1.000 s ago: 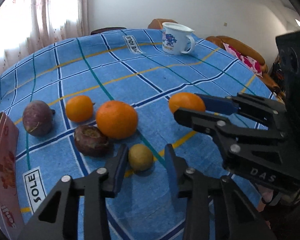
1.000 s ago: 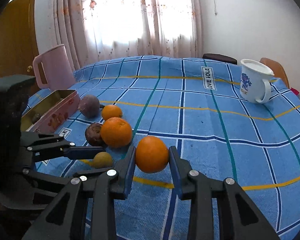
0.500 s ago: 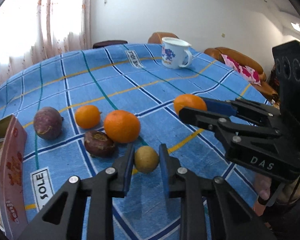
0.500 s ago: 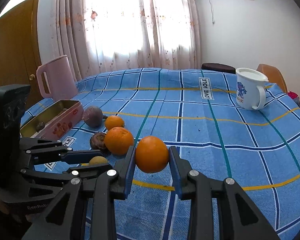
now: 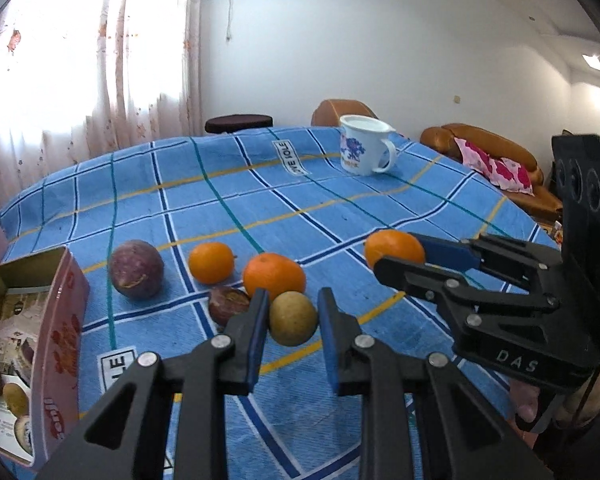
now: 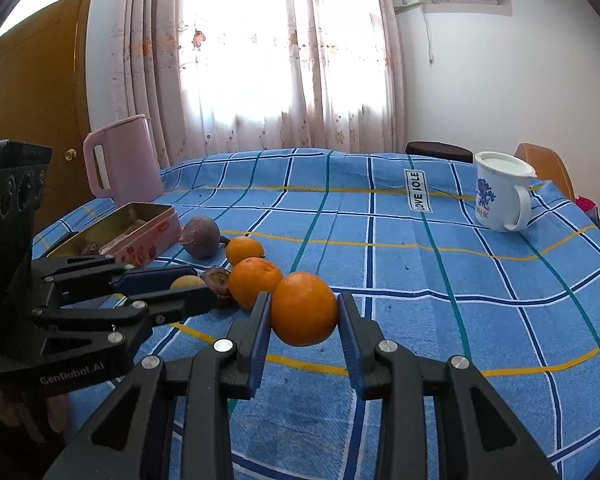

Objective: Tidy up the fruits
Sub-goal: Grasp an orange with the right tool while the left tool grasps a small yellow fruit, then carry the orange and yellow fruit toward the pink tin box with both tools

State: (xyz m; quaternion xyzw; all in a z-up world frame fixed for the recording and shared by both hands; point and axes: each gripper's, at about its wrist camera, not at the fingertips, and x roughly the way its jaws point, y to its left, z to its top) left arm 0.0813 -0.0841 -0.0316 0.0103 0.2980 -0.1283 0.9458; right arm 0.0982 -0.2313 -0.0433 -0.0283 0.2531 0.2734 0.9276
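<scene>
My left gripper [image 5: 293, 312] is shut on a small yellow-brown fruit [image 5: 293, 319], lifted just above the blue checked cloth. My right gripper [image 6: 304, 314] is shut on an orange [image 6: 304, 314], also off the cloth; from the left wrist view that orange [image 5: 392, 245] shows at the right. On the cloth lie a big orange [image 5: 274, 274], a smaller orange [image 5: 211, 262], a dark wrinkled passion fruit [image 5: 227, 304] and a round purple passion fruit [image 5: 136, 269]. An open pink tin [image 5: 56, 344] at the left holds some fruit.
A white mug with a blue print [image 6: 500, 196] stands at the far right of the table. A pink jug [image 6: 122, 160] stands behind the tin [image 6: 140, 236]. Chairs and a brown sofa [image 5: 496, 160] lie beyond the table's far edge.
My left gripper closed on the small yellow-brown fruit and lifted it off the cloth. The right gripper kept its hold on the orange and tilted up slightly.
</scene>
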